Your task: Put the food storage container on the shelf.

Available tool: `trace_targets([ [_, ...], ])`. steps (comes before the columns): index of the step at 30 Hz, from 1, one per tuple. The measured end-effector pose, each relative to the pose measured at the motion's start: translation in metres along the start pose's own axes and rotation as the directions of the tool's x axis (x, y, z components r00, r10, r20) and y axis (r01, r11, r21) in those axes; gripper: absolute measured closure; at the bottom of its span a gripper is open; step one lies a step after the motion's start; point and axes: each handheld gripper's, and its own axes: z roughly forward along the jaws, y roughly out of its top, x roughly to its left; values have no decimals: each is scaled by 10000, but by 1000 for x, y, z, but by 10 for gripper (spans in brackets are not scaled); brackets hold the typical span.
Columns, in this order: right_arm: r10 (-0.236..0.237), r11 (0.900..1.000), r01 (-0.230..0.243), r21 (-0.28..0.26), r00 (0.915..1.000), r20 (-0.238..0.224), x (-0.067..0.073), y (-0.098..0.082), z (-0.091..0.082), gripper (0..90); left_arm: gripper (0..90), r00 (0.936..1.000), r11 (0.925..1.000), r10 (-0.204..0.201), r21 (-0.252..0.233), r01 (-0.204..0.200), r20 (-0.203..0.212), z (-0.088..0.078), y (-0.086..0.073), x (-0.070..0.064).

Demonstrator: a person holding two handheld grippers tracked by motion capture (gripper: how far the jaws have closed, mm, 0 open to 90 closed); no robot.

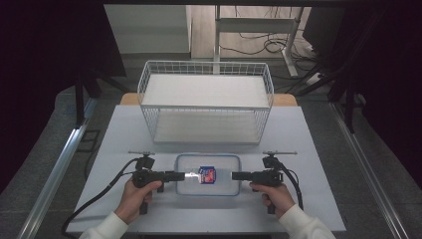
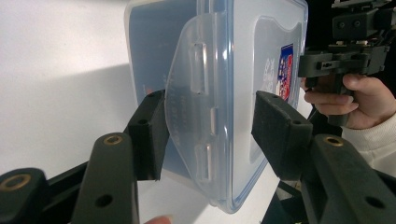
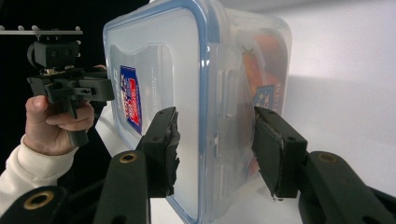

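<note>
A clear plastic box (image 1: 224, 172) with a blue-rimmed lid and a red and blue sticker (image 1: 207, 175) lies on the white table (image 1: 298, 149). My left gripper (image 1: 183, 175) is at its left end. In the left gripper view the jaws (image 2: 210, 107) are shut on the lid's latch flap (image 2: 187, 98), one pad at the flap's edge and the other on the lid. My right gripper (image 1: 234, 175) is at the right end. There the jaws (image 3: 215, 116) straddle the other latch (image 3: 229, 93) with a small gap at the pads. Something orange (image 3: 268, 51) shows inside the box.
A white wire basket (image 1: 206, 102) with a shelf stands behind the box, toward the table's far edge. A hand holds each gripper, and cables trail off to both sides. Dark curtains and metal rails flank the table.
</note>
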Motion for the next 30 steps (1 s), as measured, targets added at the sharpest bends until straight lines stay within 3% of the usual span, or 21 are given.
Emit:
trace_targets([
  [3, 163, 9998, -163, 107, 9999, -56, -3, 6, 1, 526, 460, 9998, 9998, -189, 54, 189, -11, 3, 5, 4],
  [8, 367, 9993, -365, 123, 9992, -172, -9, 20, 6, 527, 464, 9999, 9999, -169, 11, 169, -26, 2, 16, 9],
  [13, 312, 9995, -312, 3, 9992, -242, -12, 35, 9, 527, 487, 9996, 9997, -236, -52, 237, 175, 2, 28, 17],
  [16, 175, 9998, -176, -50, 9997, -162, -14, 43, 12, 527, 483, 9998, 9997, -189, -119, 190, 63, 4, 38, 22],
  [24, -66, 9979, 64, -645, 10000, -31, -17, 72, 22, 527, 482, 9999, 9993, 137, -339, -135, 70, 6, 69, 36],
  [30, -164, 9948, 180, -1006, 9997, 163, -19, 84, 24, 526, 483, 9998, 9985, 99, -543, -88, 196, 11, 80, 44],
])
